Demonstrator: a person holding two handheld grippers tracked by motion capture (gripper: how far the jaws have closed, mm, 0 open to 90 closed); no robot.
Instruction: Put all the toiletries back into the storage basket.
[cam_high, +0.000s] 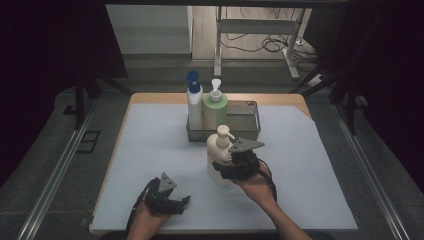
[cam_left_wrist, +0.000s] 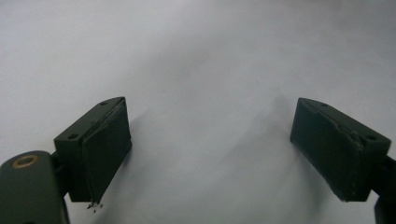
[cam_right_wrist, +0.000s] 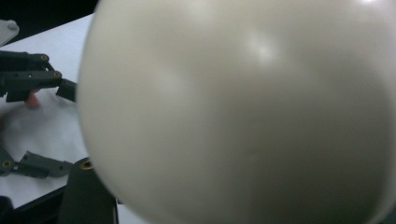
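The right gripper (cam_high: 223, 167) is placed around the lower body of the cream pump bottle (cam_high: 218, 152), and its jaws are partly closed at the sides of the bottle; whether the pads already press on it cannot be told. The bottle is seen upright on the white table cover (cam_high: 150, 150), near the middle. At 12 o'clock from it, a wire basket (cam_high: 247, 122) is found, with a blue-capped bottle (cam_high: 194, 102) and a green pump bottle (cam_high: 215, 107) inside. At 7 o'clock, the left gripper (cam_high: 177, 204) is held wide open and empty.

Two bottles (cam_high: 202, 107) in the basket (cam_high: 248, 131); pump bottle (cam_high: 219, 152) just before it.
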